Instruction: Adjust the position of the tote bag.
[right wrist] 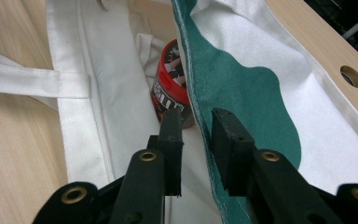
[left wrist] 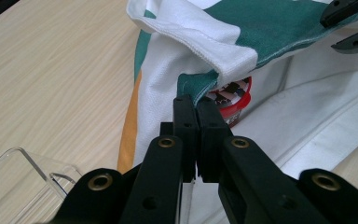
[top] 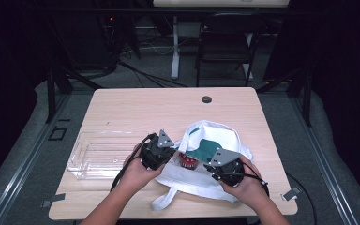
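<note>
Two grippers work a white-and-green tote bag (top: 215, 161). Left gripper (left wrist: 196, 105) is clenched on its rim, just before the red-lidded jar (left wrist: 233, 100). Right gripper (right wrist: 198, 123) straddles the green edge, jaws parted, released.

This looks like a lab or recording studio rather than a home. A plain wooden bench (top: 136, 105) with a cable hole (top: 206, 99) stands on grey carpet (top: 23, 154), lit brightly against dark surroundings. Black frame struts (top: 51, 89) flank it left and right. At the far side stand a folding chair (top: 225, 44), a white desk leg (top: 175, 47) and loose cables (top: 140, 70).
</note>
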Tool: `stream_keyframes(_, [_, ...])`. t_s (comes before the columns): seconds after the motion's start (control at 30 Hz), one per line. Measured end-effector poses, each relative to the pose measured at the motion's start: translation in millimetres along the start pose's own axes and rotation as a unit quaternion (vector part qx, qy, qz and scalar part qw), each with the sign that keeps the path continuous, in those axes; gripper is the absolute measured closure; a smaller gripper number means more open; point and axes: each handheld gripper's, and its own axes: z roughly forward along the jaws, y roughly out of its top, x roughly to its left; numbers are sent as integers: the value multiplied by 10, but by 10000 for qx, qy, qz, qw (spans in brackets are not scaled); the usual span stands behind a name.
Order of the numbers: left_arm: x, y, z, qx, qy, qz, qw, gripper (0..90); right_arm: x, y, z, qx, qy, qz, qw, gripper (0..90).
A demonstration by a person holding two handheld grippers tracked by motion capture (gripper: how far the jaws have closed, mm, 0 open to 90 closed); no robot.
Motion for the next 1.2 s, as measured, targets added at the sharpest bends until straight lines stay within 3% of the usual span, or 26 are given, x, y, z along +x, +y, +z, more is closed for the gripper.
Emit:
stream_keyframes(0.2, [31, 27, 4, 9, -19, -25, 10000, 886, -40, 25, 26, 43, -46, -26, 10000, 744])
stream_keyframes(0.77, [97, 85, 18, 79, -12, -39, 10000, 886, -140, 74, 34, 32, -113, 75, 9999, 879])
stream_keyframes(1.2, [164, 134, 46, 129, 79, -23, 9999, 885, -238, 150, 54, -46, -282, 228, 9993, 888])
